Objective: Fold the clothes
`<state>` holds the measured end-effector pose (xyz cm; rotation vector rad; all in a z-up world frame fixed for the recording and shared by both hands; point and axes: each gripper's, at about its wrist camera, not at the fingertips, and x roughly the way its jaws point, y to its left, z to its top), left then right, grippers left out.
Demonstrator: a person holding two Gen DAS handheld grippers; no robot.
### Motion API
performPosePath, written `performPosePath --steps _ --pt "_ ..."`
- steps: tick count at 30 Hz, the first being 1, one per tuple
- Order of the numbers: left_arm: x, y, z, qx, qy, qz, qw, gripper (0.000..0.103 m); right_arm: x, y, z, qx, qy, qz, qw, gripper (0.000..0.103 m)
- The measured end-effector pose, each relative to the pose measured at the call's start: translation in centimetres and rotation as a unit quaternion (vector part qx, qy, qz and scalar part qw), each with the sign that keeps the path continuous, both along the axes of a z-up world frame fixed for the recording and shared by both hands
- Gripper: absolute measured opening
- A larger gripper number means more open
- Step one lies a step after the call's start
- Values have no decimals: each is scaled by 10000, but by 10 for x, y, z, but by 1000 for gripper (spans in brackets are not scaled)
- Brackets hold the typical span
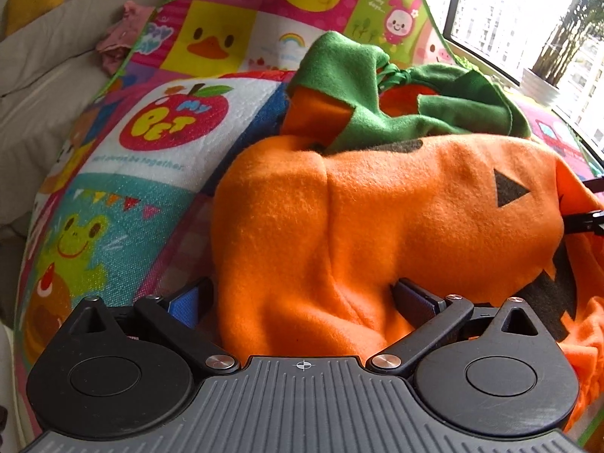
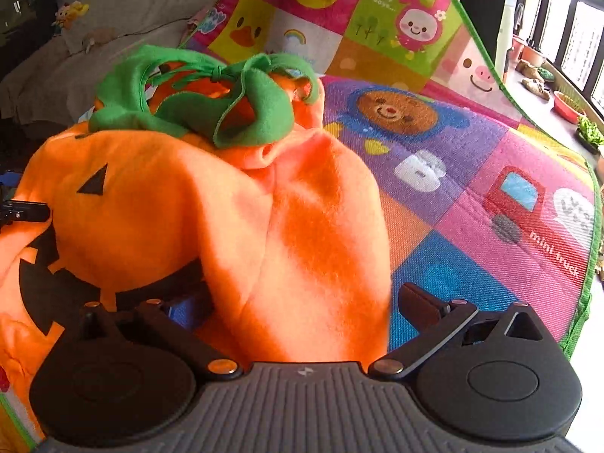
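Note:
An orange fleece pumpkin costume (image 1: 377, 219) with a green collar (image 1: 377, 90) and black face patches lies bunched on the colourful play mat (image 1: 124, 188). My left gripper (image 1: 302, 298) is open, its fingers spread either side of a fold of the orange fleece. In the right wrist view the same costume (image 2: 234, 219) with its green collar (image 2: 211, 102) lies between the fingers of my right gripper (image 2: 302, 302), which is open too. Each gripper's tip shows at the edge of the other's view: the right gripper (image 1: 585, 219) and the left gripper (image 2: 22, 211).
The play mat (image 2: 472, 196) has a green border. A beige sofa (image 1: 45, 75) with a pink cloth (image 1: 120, 34) is at the left. A window (image 1: 528, 19) and potted plants (image 2: 589, 132) are at the right.

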<state>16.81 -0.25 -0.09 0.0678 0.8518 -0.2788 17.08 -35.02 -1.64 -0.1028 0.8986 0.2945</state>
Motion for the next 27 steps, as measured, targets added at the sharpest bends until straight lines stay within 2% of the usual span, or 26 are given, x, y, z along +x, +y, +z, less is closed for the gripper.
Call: performPosePath --steps 4,6,9,12,15,17,19,22,24,27 --pt "-23 -6 46 -405 -775 -183 9960 103 -5 2 39 14 -830 39 9965 103" --pt "-27 -21 58 -745 -1014 -410 9912 103 0 8 63 246 -1193 77 9925 103" --pt "-23 -49 51 -1117 -991 -738 9860 103 11 20 88 547 -1537 174 9864 103" --pt "-22 -72 22 -1102 -606 -1042 9866 103 32 40 98 581 -1526 255 9863 103" --pt "-24 -78 -5 -953 -349 -1216 9874 103 50 71 88 474 -1229 655 9891 86" --pt "-23 -74 -17 -1020 -187 -1209 9872 103 59 97 75 349 -1030 998 9891 73" --pt "-22 -70 -24 -1160 -89 -1182 9861 103 68 123 61 211 -833 1339 9873 66" --pt "-25 -63 -26 -1335 -123 -1167 9841 103 84 160 42 -13 -603 1737 9829 63" --pt "-29 -62 -27 -1359 -176 -1171 9836 103 95 187 25 -525 -627 1922 9779 58" --pt "-34 -62 -27 -1351 -233 -1203 9832 103 120 209 9 -1060 -739 1843 9743 58"
